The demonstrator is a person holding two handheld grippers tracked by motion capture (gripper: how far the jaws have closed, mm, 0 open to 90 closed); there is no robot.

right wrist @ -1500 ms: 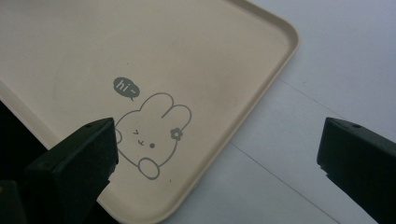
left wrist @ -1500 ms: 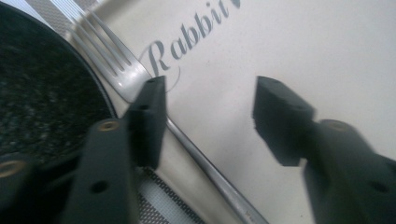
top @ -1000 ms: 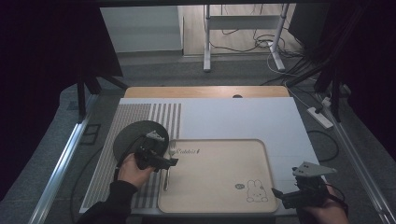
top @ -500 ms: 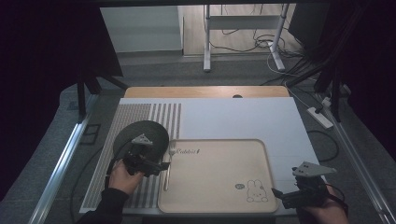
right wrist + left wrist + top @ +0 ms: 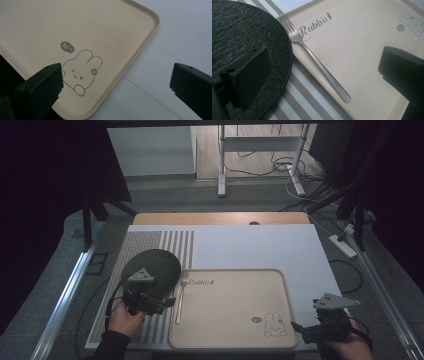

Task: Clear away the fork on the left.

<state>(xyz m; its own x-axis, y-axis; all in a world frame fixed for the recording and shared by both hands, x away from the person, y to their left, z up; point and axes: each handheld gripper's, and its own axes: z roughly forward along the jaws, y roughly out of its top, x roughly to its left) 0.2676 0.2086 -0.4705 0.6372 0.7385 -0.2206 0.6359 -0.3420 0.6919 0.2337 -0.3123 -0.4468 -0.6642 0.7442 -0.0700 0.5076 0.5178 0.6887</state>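
The fork (image 5: 317, 58) lies on the left rim of the tray (image 5: 235, 340), just beside the dark plate (image 5: 160, 262). The left gripper (image 5: 170, 301) has just spread its fingers; nothing sits between them. The right gripper (image 5: 295, 329) hovers over the tray's corner, fingers spread.

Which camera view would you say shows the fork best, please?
The left gripper view: the fork lies close and sharp on the tray's edge, tines clear. The high view shows it small and thin.
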